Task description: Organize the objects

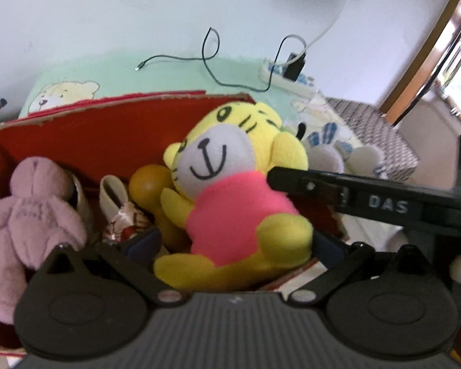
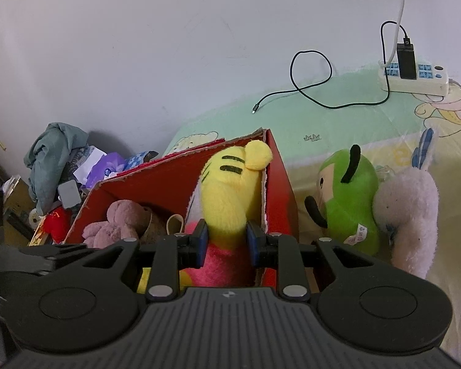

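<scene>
Clamped between the right tool's (image 2: 226,240) blue pads, the yellow tiger plush (image 2: 227,190) hangs head-up over the right end of the red box (image 2: 156,181), its legs already inside. Done well, the step means lowering it clear of the cardboard wall, then releasing only once it rests beside the pink bear (image 1: 30,203). That tool reaches in level from the box's right. Left tool (image 1: 236,246) sits spread wide before the box, gripping nothing.
</scene>
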Tool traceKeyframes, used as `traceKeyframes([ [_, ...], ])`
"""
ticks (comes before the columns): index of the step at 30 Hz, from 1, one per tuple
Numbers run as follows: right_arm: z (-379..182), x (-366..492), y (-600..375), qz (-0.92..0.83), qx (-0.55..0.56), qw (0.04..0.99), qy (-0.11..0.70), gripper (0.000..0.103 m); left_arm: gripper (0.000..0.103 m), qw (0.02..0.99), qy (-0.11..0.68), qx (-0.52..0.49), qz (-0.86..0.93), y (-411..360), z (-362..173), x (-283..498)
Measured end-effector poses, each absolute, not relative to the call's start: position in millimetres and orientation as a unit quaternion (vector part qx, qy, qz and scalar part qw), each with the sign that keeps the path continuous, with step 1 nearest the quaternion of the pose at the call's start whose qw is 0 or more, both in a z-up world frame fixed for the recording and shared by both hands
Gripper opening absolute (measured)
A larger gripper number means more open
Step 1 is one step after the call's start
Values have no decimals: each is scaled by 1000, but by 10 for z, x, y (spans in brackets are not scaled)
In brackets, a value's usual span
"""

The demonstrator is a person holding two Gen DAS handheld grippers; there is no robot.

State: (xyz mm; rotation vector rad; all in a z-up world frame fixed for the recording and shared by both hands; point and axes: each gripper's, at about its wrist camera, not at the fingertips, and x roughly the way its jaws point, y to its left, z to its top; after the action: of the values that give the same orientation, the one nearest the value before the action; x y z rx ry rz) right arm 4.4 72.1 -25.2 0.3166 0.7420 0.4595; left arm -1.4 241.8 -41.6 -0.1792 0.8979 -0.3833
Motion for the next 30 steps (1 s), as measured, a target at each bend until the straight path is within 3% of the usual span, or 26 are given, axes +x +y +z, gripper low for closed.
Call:
traceKeyframes([
  [12,-250,25,751,220,139,899,352,25,100,884,429,-157,-101,2961,-483,65],
  [30,-257,15,757,220,140,900,349,25,100,879,475,-40,7,2517,-669,453],
])
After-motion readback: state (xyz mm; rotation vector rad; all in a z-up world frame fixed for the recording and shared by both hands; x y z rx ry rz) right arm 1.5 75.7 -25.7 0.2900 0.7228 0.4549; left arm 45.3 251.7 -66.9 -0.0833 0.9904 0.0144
